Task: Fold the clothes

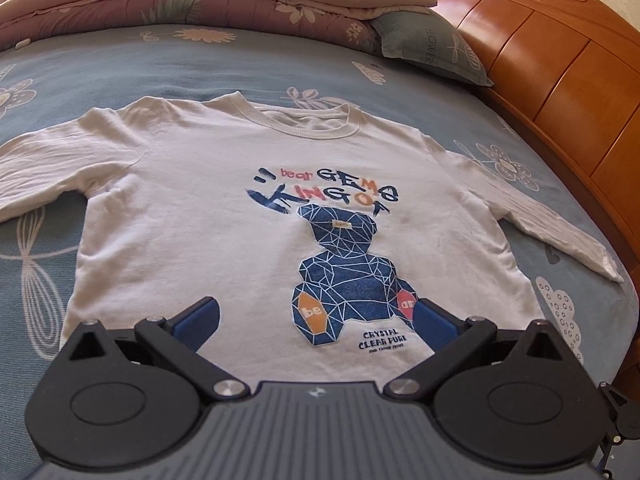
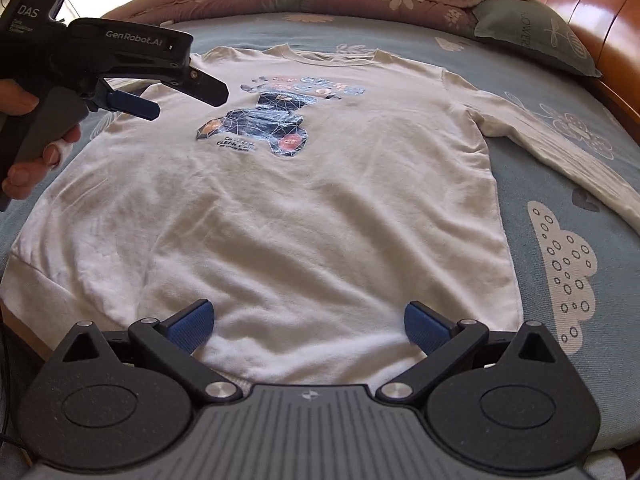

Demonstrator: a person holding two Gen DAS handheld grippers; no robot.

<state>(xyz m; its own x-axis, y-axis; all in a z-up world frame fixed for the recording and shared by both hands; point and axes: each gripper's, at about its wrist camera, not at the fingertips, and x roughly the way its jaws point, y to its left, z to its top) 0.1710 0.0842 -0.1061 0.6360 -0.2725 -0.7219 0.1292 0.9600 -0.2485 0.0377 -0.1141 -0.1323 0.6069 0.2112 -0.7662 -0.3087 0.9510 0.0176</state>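
Observation:
A white long-sleeved shirt [image 1: 192,208] with a blue bear print [image 1: 344,272] lies flat and face up on the bed, collar [image 1: 304,122] at the far end. One sleeve [image 1: 552,224] stretches right, the other [image 1: 36,168] left. My left gripper [image 1: 314,308] is open and hovers over the lower chest, holding nothing. In the right wrist view it appears at the upper left as the left gripper [image 2: 188,104], held by a hand [image 2: 60,148] above the shirt's left shoulder area. My right gripper [image 2: 308,308] is open just over the shirt [image 2: 300,220] near its hem, also holding nothing.
The bed sheet [image 1: 120,64] is blue-grey with white flowers. A folded floral quilt [image 1: 200,4] lies along the far side, with a grey-green pillow [image 1: 432,48] beside it. A wooden headboard [image 1: 540,60] runs along the right. The bed's near edge shows at the lower left [image 2: 12,320].

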